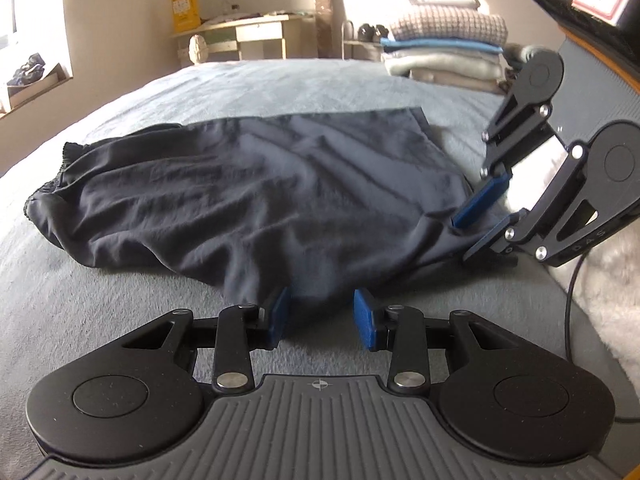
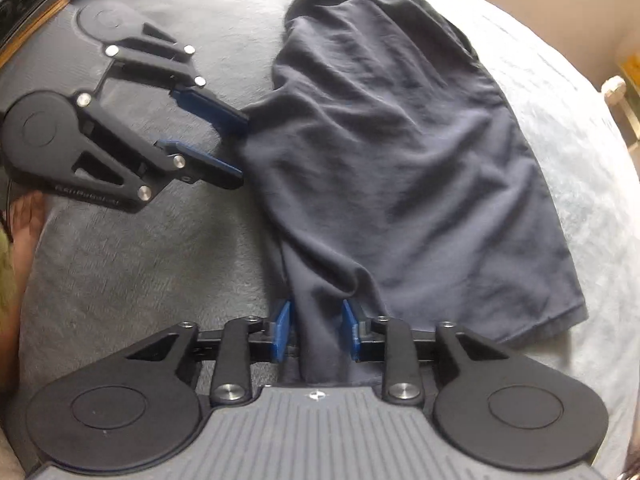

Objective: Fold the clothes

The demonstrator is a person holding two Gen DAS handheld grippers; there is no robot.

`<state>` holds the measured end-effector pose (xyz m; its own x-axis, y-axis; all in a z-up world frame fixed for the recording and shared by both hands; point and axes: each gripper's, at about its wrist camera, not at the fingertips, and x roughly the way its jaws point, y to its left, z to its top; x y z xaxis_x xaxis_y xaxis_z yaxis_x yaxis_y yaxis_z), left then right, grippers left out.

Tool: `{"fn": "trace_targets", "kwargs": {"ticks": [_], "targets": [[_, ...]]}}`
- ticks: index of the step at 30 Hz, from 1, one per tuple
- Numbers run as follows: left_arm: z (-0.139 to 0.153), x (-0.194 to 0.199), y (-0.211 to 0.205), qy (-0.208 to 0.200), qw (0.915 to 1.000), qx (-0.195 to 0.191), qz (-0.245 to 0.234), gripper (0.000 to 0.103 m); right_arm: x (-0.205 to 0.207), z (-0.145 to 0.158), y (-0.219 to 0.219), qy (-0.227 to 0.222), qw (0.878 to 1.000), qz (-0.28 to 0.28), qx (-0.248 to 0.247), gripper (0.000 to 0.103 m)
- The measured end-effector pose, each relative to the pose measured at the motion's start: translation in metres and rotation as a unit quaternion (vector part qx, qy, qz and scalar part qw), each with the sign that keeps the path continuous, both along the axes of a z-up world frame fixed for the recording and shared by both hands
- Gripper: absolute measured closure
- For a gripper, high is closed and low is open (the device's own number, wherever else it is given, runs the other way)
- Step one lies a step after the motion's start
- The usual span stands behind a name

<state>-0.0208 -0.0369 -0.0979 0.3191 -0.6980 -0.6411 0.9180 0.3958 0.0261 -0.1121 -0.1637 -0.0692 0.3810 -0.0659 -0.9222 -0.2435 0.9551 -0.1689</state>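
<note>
- Nearest the right wrist lens, the right tongs [image 2: 316, 330] straddle a bunched strip of the dark garment [image 2: 392, 152]. The cloth runs between the blue pads [image 2: 282, 330] and back under the body; a narrow gap shows on each side, so I cannot tell if the pads really pinch it.
- In the left wrist view, the left tongs [image 1: 324, 320] stand part open at the garment's near edge. A fold of cloth bulges between the pads without plainly being clamped, so I read them as open.
- Seen from the right, the left tongs [image 2: 224, 144] meet the garment's side edge, with cloth reaching in between their tips.
- Seen from the left, the right tongs [image 1: 476, 228] sit at the garment's lower right corner, tips in the fabric.
- The garment lies spread on the grey bed [image 1: 240, 80], rumpled, with a gathered waistband [image 1: 52, 184] at the far left end. It looks like shorts or a skirt.
- Done so far, by my judgement: the garment is laid out roughly flat and both tongs are at one end. No crisp fold line shows yet.
- Left to do: secure both grips, lift that end, carry it over toward the waistband, smooth it and perhaps fold again.
- A stack of folded laundry [image 1: 444, 56] at the far corner suggests other pieces are finished.
</note>
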Motion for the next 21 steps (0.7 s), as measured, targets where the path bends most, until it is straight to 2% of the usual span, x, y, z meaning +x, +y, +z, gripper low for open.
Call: {"fn": "trace_targets", "kwargs": {"ticks": [3,10,21], "targets": [[-0.002,0.004,0.001,0.009,0.9999,-0.008,0.010,0.068,0.002,-0.004,0.003,0.001,1.000,-0.006,-0.007,0.082],[-0.003,0.006,0.005,0.011,0.9998,-0.009,0.017,0.069,0.001,0.008,0.003,-0.006,1.000,-0.016,0.012,0.082],[-0.006,0.012,0.007,0.034,0.9985,-0.019,0.039,0.069,0.010,-0.002,-0.001,0.007,0.999,-0.036,0.023,0.082]]}}
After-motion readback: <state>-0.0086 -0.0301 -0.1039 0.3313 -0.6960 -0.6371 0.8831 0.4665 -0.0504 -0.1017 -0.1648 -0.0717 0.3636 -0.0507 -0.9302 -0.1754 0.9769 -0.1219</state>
